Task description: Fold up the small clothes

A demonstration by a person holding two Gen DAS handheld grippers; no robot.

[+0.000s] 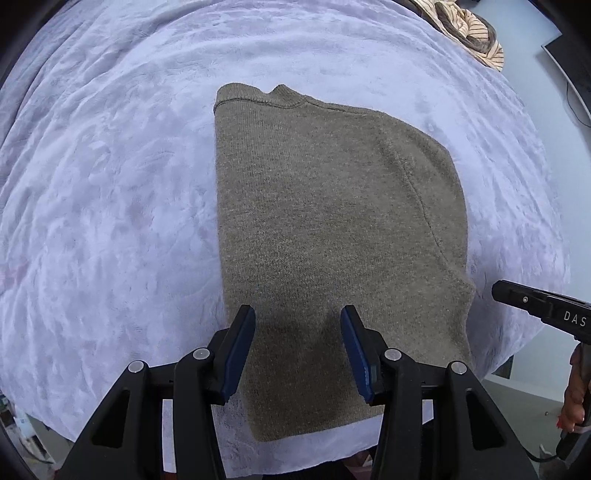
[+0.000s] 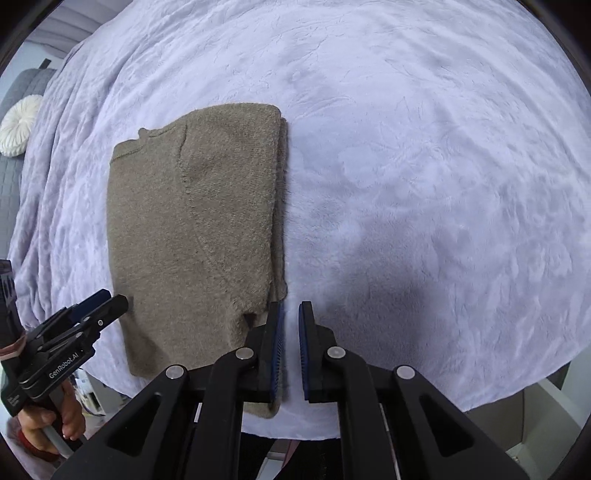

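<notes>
An olive-brown knitted sweater (image 1: 332,229) lies flat on the lavender blanket, folded lengthwise, its collar at the far end. It also shows in the right wrist view (image 2: 192,240). My left gripper (image 1: 298,317) is open and empty, hovering over the sweater's near end. It shows at the left of the right wrist view (image 2: 107,301). My right gripper (image 2: 291,314) has its jaws a narrow gap apart and empty, just beyond the sweater's right near edge. Its tip shows in the left wrist view (image 1: 517,295).
The fluffy lavender blanket (image 2: 424,166) covers the whole surface. A striped beige garment (image 1: 469,33) lies crumpled at the far right. A white round cushion (image 2: 16,125) sits far left on a grey sofa. The surface's near edge runs under both grippers.
</notes>
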